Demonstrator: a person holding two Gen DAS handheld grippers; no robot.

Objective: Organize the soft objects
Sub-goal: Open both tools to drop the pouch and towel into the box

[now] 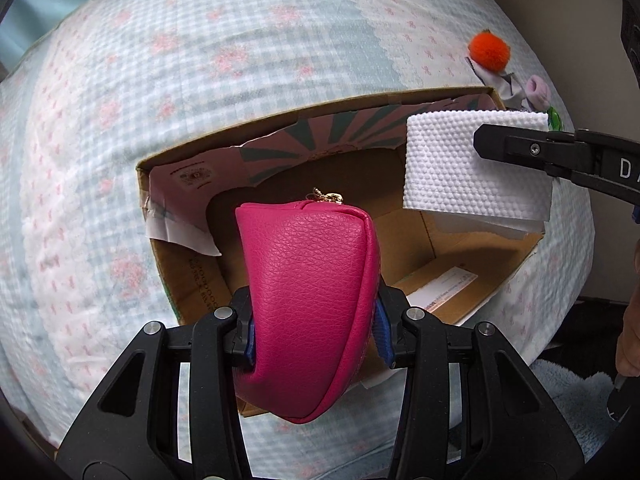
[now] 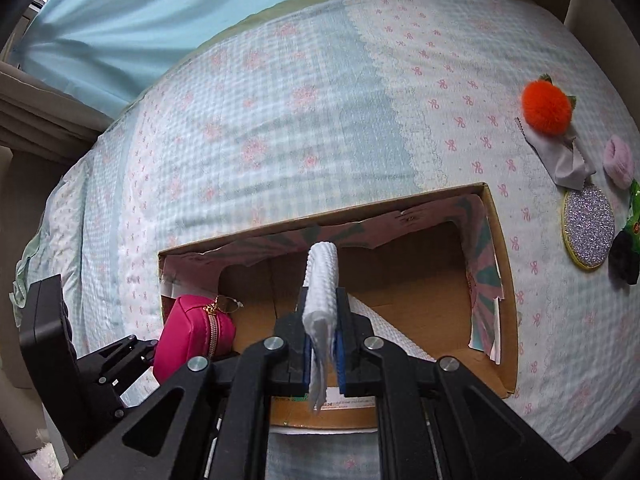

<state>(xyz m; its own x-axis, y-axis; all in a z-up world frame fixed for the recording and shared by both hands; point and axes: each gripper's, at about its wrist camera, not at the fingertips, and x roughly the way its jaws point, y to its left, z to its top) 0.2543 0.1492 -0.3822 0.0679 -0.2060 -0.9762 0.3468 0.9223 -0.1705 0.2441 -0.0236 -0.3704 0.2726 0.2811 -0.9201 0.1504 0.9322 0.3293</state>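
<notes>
An open cardboard box (image 1: 188, 280) (image 2: 502, 264) lies on a bed with a pale blue and pink quilt. My left gripper (image 1: 316, 336) is shut on a hot-pink leather pouch (image 1: 312, 300) and holds it above the box's near left part; the pouch also shows in the right wrist view (image 2: 192, 336). My right gripper (image 2: 322, 344) is shut on a folded white embossed cloth (image 2: 322, 280) and holds it over the box's right side. In the left wrist view the cloth (image 1: 460, 168) hangs from the right gripper (image 1: 486, 142).
To the right of the box on the quilt lie an orange pompom (image 2: 546, 108), a grey cloth (image 2: 568, 160), a lilac soft item (image 2: 618, 162), a glittery round disc (image 2: 588, 232), a black fuzzy item (image 2: 626, 256) and a green wrapper (image 2: 634, 216). A paper label (image 1: 444, 292) lies in the box.
</notes>
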